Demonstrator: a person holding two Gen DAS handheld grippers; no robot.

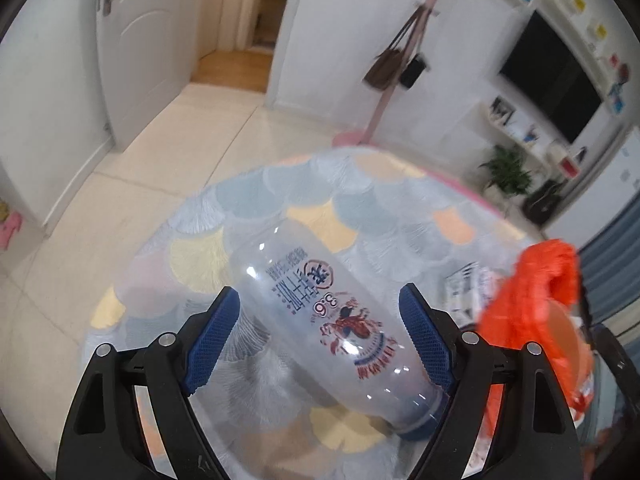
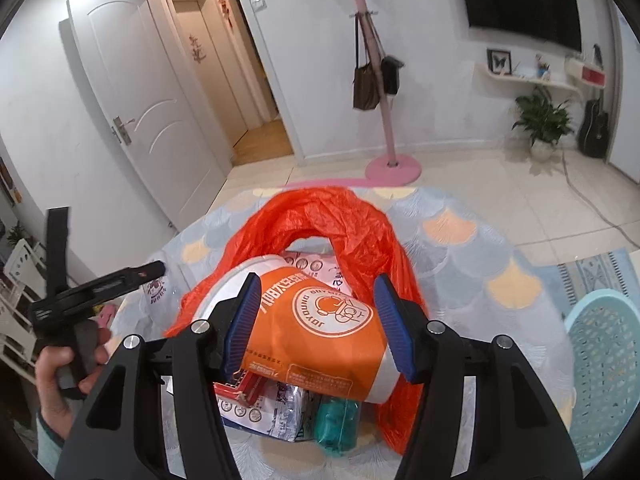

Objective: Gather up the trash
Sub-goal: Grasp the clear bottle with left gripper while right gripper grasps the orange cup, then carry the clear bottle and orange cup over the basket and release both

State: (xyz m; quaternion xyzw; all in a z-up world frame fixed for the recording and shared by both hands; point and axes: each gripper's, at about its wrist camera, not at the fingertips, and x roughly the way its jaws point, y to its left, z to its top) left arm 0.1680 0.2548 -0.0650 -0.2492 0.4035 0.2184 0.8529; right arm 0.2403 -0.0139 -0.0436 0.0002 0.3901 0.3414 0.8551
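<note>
On the round table with a fan-pattern cloth (image 1: 360,200) lies a clear plastic bottle (image 1: 320,320) with a blue cap, tipped on its side. My left gripper (image 1: 320,336) stands open around it, its blue pads (image 1: 216,340) on either side. An orange plastic bag (image 2: 352,224) sits open on the table, holding wrappers (image 2: 264,412) and a teal object (image 2: 336,420). My right gripper (image 2: 316,320) is shut on an orange paper cup (image 2: 320,332), which lies sideways over the bag's mouth. The bag (image 1: 528,292) also shows at the right edge of the left wrist view.
A person's hand (image 2: 60,360) holds the left gripper at the left of the right wrist view. A light blue basket (image 2: 604,360) stands by the table's right side. Beyond the table are a pink coat stand (image 2: 392,164) with bags, a white door (image 2: 132,112) and a potted plant (image 2: 542,120).
</note>
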